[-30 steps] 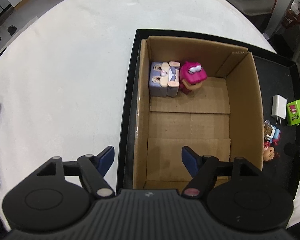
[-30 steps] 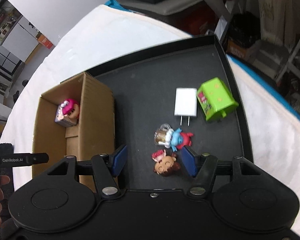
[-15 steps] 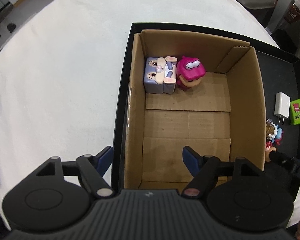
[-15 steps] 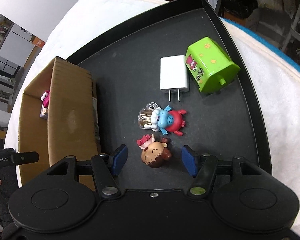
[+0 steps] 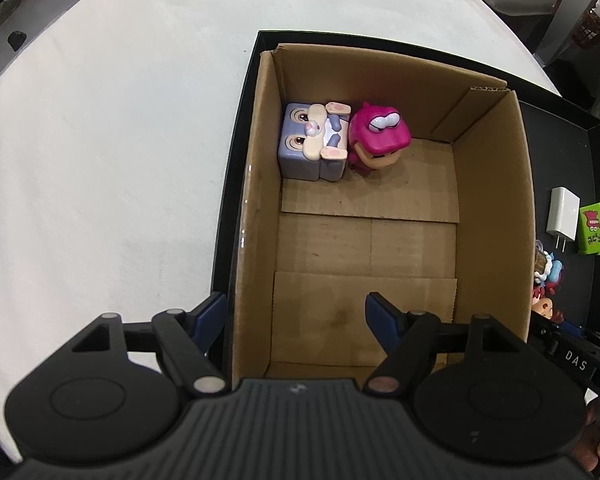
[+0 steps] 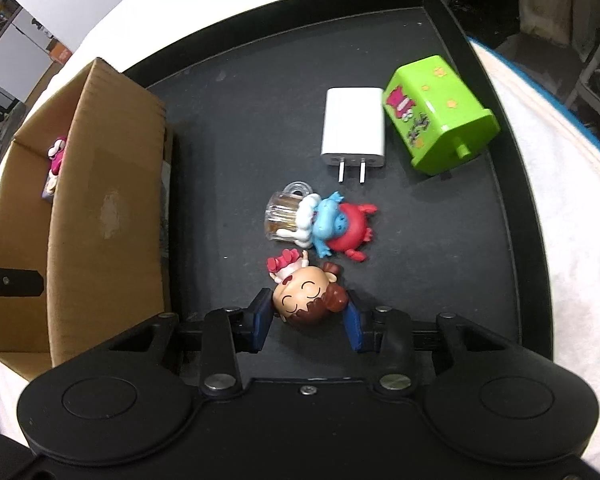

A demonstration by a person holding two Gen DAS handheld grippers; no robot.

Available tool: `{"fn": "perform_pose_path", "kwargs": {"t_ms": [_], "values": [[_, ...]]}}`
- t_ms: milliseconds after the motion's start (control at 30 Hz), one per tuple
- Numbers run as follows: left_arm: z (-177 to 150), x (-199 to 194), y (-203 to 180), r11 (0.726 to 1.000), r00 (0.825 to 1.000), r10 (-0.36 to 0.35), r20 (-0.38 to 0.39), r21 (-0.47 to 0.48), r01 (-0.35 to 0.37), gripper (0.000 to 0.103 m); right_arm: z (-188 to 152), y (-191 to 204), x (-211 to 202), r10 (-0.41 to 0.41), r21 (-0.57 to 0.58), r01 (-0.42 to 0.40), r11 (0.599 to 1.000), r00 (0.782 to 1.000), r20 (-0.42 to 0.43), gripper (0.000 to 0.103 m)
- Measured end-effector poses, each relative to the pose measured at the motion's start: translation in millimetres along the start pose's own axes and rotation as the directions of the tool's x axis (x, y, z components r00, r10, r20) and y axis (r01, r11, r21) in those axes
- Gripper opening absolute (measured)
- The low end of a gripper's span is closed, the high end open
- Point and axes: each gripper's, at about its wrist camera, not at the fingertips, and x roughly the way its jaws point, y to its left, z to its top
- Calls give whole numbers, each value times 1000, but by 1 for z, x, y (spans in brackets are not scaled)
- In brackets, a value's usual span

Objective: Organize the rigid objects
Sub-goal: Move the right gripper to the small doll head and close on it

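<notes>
A cardboard box (image 5: pixel 488 208) stands on a black tray (image 6: pixel 260 120). Inside it at the far left are a grey cube toy (image 5: pixel 312 144) and a magenta figure (image 5: pixel 380 140). My left gripper (image 5: pixel 296 320) is open and empty over the box's near left wall. My right gripper (image 6: pixel 310 320) is low on the tray; its blue pads (image 6: pixel 260 322) stand on either side of a brown-haired doll head figure (image 6: pixel 306 300), close to it but not visibly pressing. Beyond lie a blue and red figure with a mug (image 6: pixel 320 224), a white charger (image 6: pixel 354 128) and a green toy block (image 6: pixel 436 116).
The tray rests on a white cloth-covered round table (image 5: pixel 120 140). The box (image 6: pixel 104 208) stands left of the right gripper. The tray's raised rim (image 6: pixel 516 200) runs along the right. Shelves and clutter stand beyond the table.
My right gripper has moved down and forward and narrowed around the doll head figure. My left gripper has drifted slightly over the box.
</notes>
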Motion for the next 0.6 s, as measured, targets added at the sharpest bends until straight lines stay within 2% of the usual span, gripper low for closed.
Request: {"fn": "perform_pose_path", "kwargs": {"t_ms": [333, 600], "values": [[4, -5, -4, 999, 1000, -27, 14, 20, 27, 75, -3, -5, -9, -32, 15, 32, 999, 999, -9, 36], [6, -7, 2, 998, 998, -53, 21, 28, 52, 75, 2, 9, -13, -52, 3, 52, 999, 999, -5, 35]]}}
